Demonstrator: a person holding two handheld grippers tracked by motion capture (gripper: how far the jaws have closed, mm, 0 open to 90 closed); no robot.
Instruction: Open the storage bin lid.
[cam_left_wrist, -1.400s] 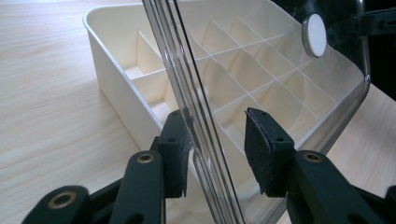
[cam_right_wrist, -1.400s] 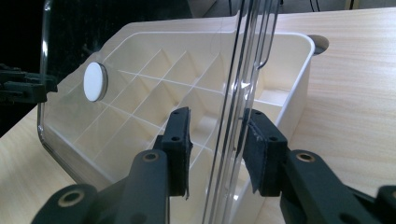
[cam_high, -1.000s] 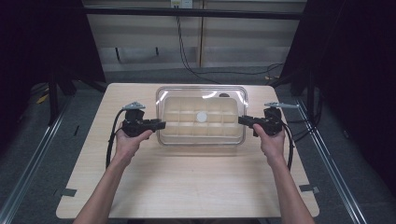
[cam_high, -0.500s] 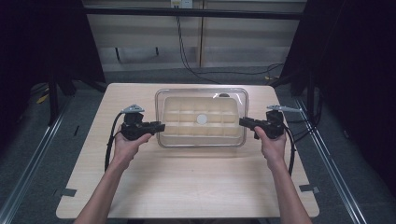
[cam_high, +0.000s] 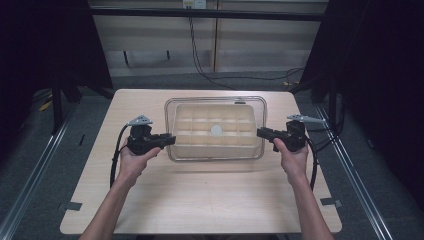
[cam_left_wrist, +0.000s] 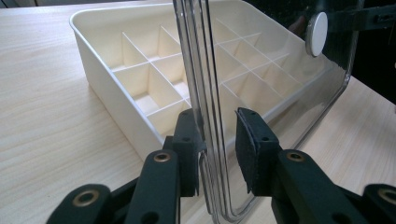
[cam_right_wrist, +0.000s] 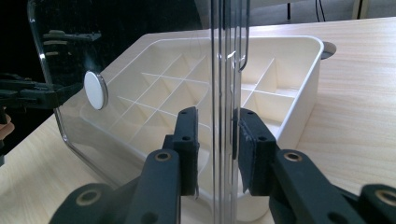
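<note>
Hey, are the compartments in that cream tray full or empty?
Empty. The divided tray shows bare cream compartments in both gripper views, seen partly through the clear lid.

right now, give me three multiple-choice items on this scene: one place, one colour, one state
1. Where is the clear lid?
A. flat on the table beside the tray
B. over the tray, a gripper at each end
C. on the floor

2. What colour is the tray?
A. cream
B. blue
C. black

3. What do the left gripper and right gripper do?
A. rest apart from the lid
B. one holds the knob
C. each has the lid's edge between its jaws

Answers: B, the high view shows it above the tray between both grippers; A, its divided cells show cream; C, both gripper views show the edge between the jaws.
</note>
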